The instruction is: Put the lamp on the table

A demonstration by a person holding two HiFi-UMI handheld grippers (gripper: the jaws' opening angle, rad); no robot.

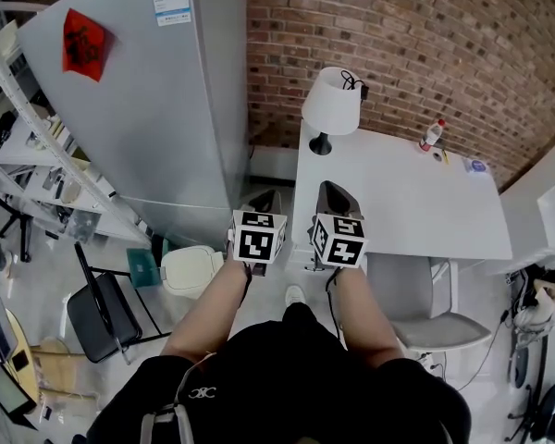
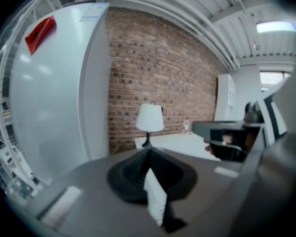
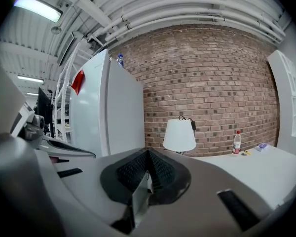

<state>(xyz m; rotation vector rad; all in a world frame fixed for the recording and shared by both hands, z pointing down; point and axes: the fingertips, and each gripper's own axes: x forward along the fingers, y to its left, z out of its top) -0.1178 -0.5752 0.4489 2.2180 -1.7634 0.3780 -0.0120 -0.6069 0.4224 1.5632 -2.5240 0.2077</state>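
A white-shaded lamp (image 1: 331, 104) with a black foot stands upright on the far left corner of the white table (image 1: 398, 202), close to the brick wall. Both grippers are held side by side short of the table's near left corner, well back from the lamp. My left gripper (image 1: 263, 197) is shut with nothing in it. My right gripper (image 1: 331, 189) is shut and empty too. From the left gripper (image 2: 148, 150) the lamp (image 2: 149, 118) shows straight ahead. Over the right gripper (image 3: 148, 151) the lamp (image 3: 179, 135) sits slightly right of centre.
A tall grey fridge (image 1: 139, 91) stands left of the table. A small bottle (image 1: 432, 134) stands at the table's far edge. A grey chair (image 1: 416, 303) is at the table's near side. A white bin (image 1: 191, 269) and a black folding chair (image 1: 102, 313) stand on the floor at the left.
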